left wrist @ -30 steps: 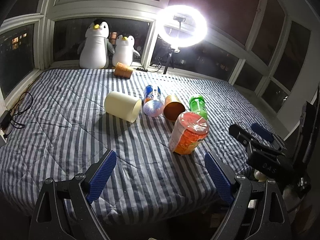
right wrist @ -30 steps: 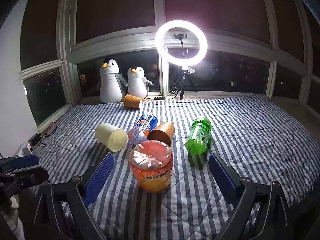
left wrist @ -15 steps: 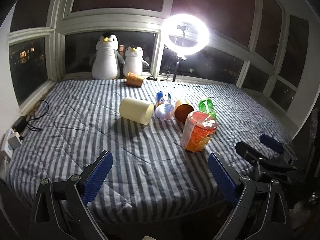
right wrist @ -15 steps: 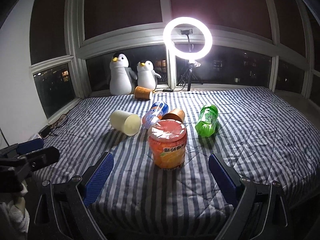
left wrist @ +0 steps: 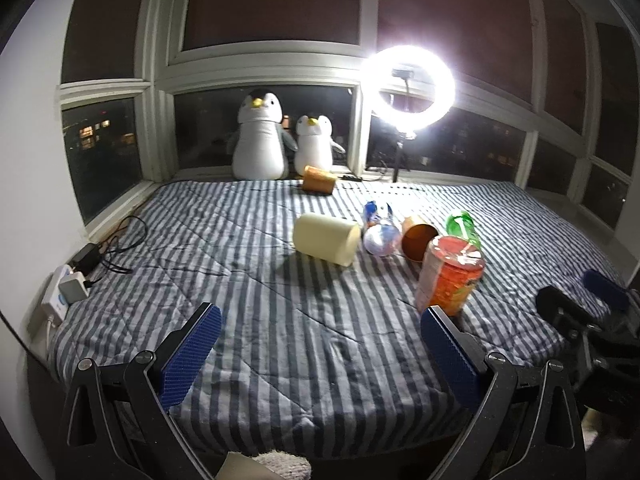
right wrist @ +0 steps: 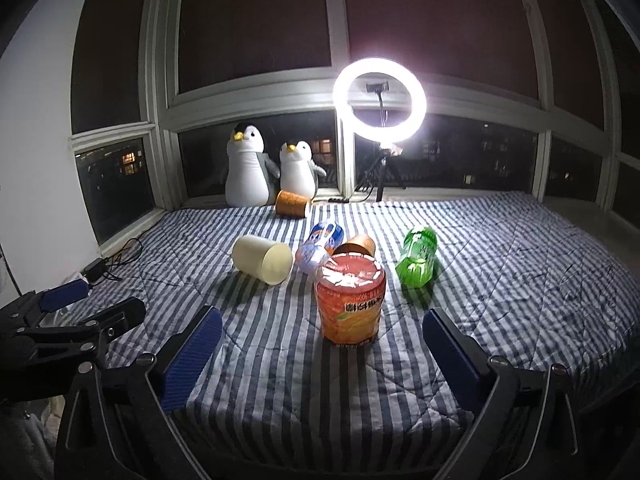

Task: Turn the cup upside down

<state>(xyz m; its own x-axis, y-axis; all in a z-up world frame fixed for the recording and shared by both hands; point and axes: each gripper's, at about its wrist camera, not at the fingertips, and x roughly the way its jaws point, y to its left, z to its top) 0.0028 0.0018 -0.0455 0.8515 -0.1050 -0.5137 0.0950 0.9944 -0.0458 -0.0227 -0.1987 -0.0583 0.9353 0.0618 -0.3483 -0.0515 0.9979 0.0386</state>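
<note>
**Mia:** Both claws had backed away from the bed since a moment ago, so the things on it looked farther off. Did you see that?

**Ben:** Yes. The left claw [left wrist: 320, 344] was wide open and held nothing. Its blue pads [left wrist: 192, 350] hung over the near edge of the striped blanket [left wrist: 280, 312].

**Mia:** And the right claw [right wrist: 322, 350]?

**Ben:** Wide open too, with nothing in it. The orange jar [right wrist: 351, 298] stood upright just past it, between the two pads but not touching them.

**Mia:** Where was the cup?

**Ben:** The cream cup [left wrist: 326, 239] lay on its side in the middle of the bed, well apart from both claws. From the right camera its open mouth faced us. There was also a brown cup [left wrist: 418, 238] on its side, right behind the orange jar, and one more brown cup [left wrist: 318, 185] far back by the two toy penguins [left wrist: 260, 138].

**Mia:** What lay next to the cream cup?

**Ben:** A blue and white bottle [right wrist: 320, 246] on its side, then the brown cup, then a green bottle [right wrist: 417, 256], also lying down.

**Mia:** And the bright thing?

**Ben:** A ring lamp [right wrist: 379, 99] stood on the window sill, shining hard. A white plug box [left wrist: 66, 292] with black wires sat at the left side of the bed.
</note>
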